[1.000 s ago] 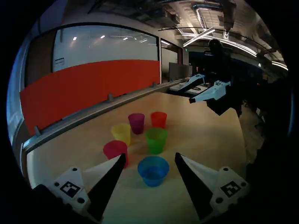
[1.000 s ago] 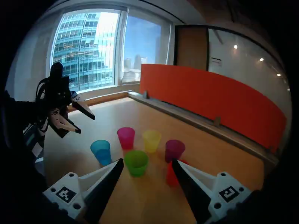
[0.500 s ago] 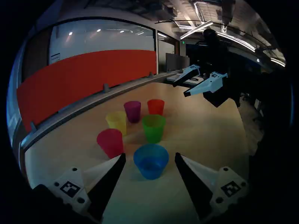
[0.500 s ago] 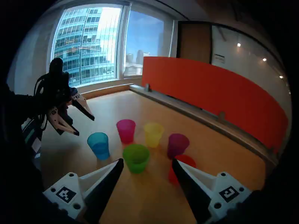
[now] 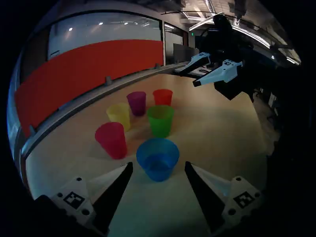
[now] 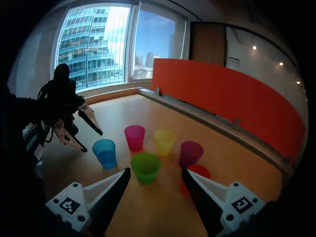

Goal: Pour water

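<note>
Several coloured plastic cups stand clustered on a wooden table [image 5: 221, 130]. In the left gripper view the blue cup [image 5: 158, 158] is nearest, just ahead of my open left gripper [image 5: 158, 163] and level with its fingertips, untouched. Behind it stand a pink cup [image 5: 111, 139], a green cup [image 5: 160, 120], a yellow cup [image 5: 119, 114], a purple cup [image 5: 136, 102] and a red cup [image 5: 162, 96]. My right gripper [image 5: 185, 78] hovers open beyond the cups. In the right gripper view the right gripper [image 6: 155, 170] is open above the green cup [image 6: 145, 167]. The left gripper [image 6: 93, 142] hangs open beside the blue cup [image 6: 105, 153].
An orange partition [image 5: 87, 67] and a metal rail [image 5: 79, 104] run along the table's far side. A large window [image 6: 94, 47] lies behind the left gripper. A dark-sleeved arm [image 6: 23, 114] holds that gripper. Bare tabletop stretches to the right of the cups in the left gripper view.
My left gripper has come down and forward toward the blue cup, which now sits level with its fingertips. The right gripper has shifted only slightly.
</note>
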A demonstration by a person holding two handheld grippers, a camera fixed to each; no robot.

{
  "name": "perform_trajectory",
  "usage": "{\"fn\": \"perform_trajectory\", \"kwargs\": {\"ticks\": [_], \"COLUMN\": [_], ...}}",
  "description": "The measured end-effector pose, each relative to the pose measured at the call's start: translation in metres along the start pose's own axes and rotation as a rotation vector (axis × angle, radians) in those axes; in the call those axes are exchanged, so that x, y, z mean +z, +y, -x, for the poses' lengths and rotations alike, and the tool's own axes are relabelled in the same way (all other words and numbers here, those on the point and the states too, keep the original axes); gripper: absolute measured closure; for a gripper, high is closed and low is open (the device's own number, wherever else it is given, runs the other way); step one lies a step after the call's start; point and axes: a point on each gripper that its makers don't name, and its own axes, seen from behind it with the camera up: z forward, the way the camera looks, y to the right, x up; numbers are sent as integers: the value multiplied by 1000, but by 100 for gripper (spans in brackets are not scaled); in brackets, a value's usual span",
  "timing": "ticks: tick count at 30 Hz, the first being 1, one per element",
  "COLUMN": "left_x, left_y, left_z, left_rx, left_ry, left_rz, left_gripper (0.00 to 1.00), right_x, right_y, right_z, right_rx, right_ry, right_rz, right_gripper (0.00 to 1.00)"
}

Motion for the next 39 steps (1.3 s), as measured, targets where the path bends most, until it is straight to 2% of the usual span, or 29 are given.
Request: {"fn": "perform_trajectory", "kwargs": {"ticks": [8,24,32,39], "left_x": [13,36,45,51], "left_y": [-4,-2,-4,0], "left_z": [8,9,7,5], "left_rx": [-14,-10,-5,-6], "left_ry": [-30,-60,-67,-70], "left_rz": [4,47,46,56], "left_gripper": [2,2,2,2], "right_x": [9,36,43,44], "right_y": [-2,-6,-8,-8], "right_z": [5,15,17,17], "right_rx": [8,15,13,17], "right_ry": [-7,-26,-32,-29], "right_rz": [-12,-44,-53,-56], "right_gripper": [0,0,0,0]}}
